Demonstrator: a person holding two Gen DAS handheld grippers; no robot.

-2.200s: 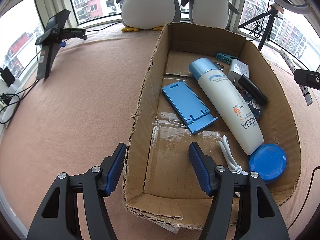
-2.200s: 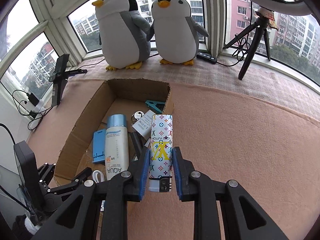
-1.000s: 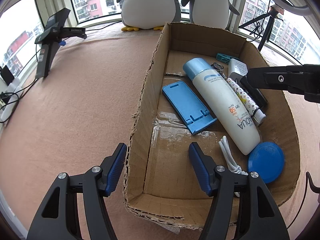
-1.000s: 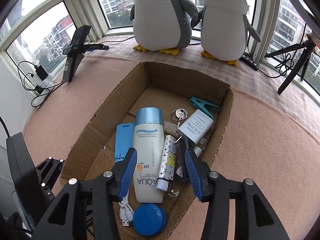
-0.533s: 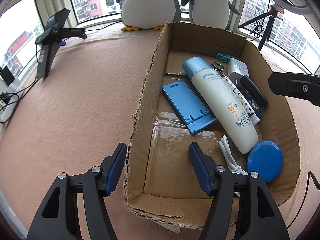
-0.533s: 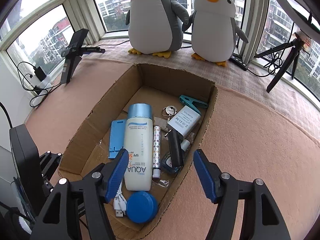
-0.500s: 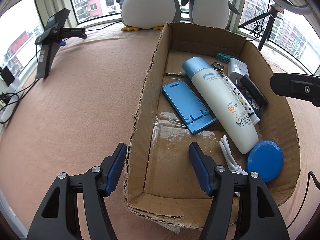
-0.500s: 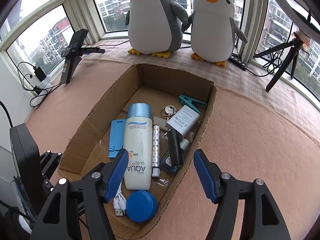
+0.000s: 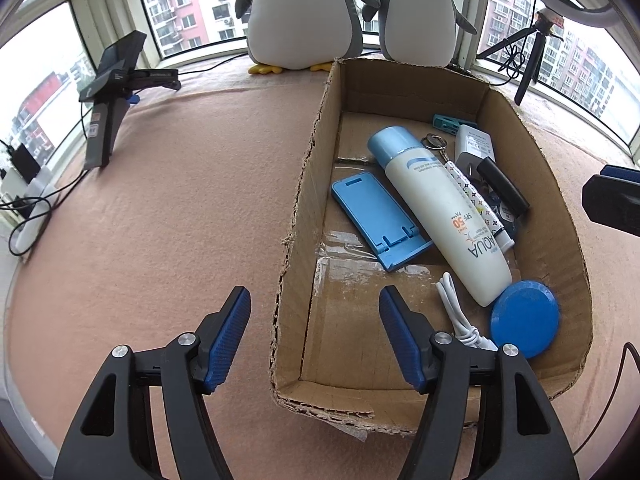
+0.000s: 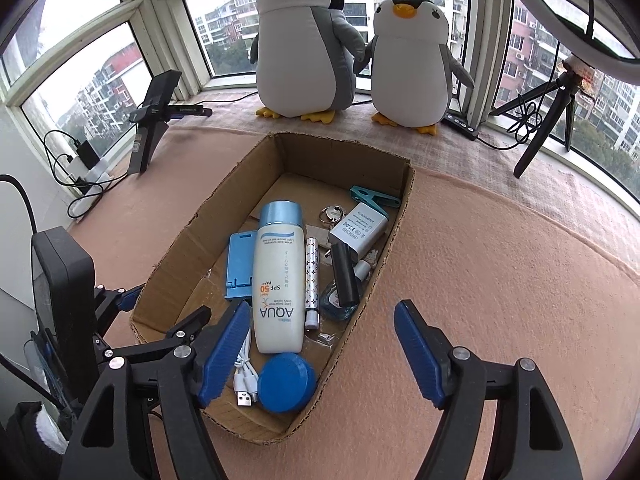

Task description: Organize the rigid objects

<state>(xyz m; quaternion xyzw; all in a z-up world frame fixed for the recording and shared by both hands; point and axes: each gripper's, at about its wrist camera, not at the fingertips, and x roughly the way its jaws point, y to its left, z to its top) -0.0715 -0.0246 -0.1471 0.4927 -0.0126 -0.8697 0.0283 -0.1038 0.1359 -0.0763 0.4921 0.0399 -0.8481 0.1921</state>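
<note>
A: Where is the patterned tube [image 10: 311, 280] now?

B: Inside the cardboard box [image 10: 224, 216], lying flat between the white AQUA bottle [image 10: 278, 280] and the black cylinder [image 10: 344, 276]. A couple of seconds ago the right gripper [image 10: 324, 356] was clamped on it above the pink cloth [image 10: 500, 280]; now the tube lies loose among the other items.

A: And that gripper?

B: Its blue pads [image 10: 416, 356] are spread wide with nothing between them. It has pulled back and up from the box; half a second ago it sat closer in, and the view now takes in more of the two plush penguins [image 10: 304, 40] on the sill.

A: The left gripper [image 9: 316, 336]?

B: Unchanged across all the frames. Its fingers stand wide apart, straddling the near left wall of the box, one outside over the cloth and one inside over the bare cardboard floor.

A: What else shifted?

B: From the left wrist, the right gripper's black arm [image 9: 612, 204] now only pokes in at the right edge; a second ago it reached over the box. The blue phone stand [image 9: 380, 220], blue round lid [image 9: 524, 318], white cable [image 9: 460, 316] and white charger [image 9: 474, 148] lie as before.
</note>
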